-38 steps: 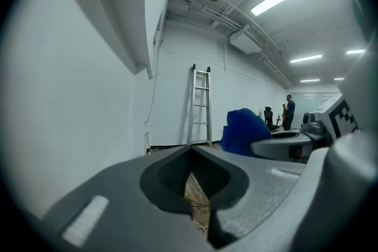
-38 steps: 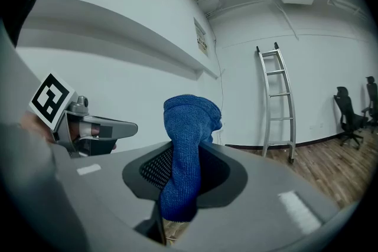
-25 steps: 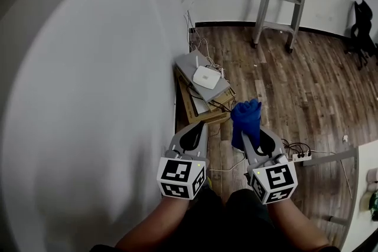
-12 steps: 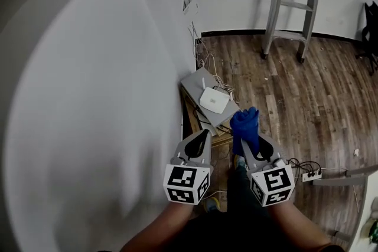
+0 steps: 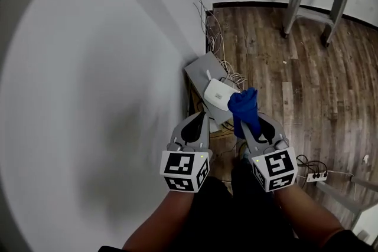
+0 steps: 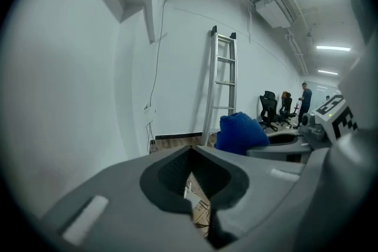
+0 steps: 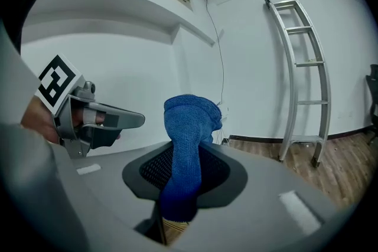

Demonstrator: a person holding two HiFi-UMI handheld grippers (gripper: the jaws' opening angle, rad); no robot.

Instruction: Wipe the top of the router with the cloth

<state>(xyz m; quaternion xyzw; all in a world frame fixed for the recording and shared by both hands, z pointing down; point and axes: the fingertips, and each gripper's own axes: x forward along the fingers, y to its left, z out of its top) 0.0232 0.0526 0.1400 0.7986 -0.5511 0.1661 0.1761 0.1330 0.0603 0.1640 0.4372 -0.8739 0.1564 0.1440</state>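
Now, head view: we see the white router (image 5: 218,93) lying flat on a grey panel (image 5: 199,65) over cardboard boxes (image 5: 201,104), against the wall (image 5: 88,97), with cables (image 5: 223,65) behind it.
Cloth, head view: the blue cloth (image 5: 245,108) stands up out of the right gripper (image 5: 255,134), over the router's near edge. We cannot tell whether it touches yet.
Left gripper, head view: the left gripper (image 5: 192,130) sits near the router on our side, toward the wall.
Left gripper view: its jaws are together with nothing between them, and only floor shows through the hollow.
Right gripper view: the jaws are clamped on the cloth's lower part, and its bunched top stands free above the tips. The router is out of this view.
Step in hand: we judge this the approach, with wiping not yet begun.
Doing it well: we lower the free bunch, not the jaw tips, onto the router's top. We then sweep lightly from its near edge to its far edge, since the router looks light enough to slide. We stop short of the cables behind the router, and the left gripper could steady the router's side.
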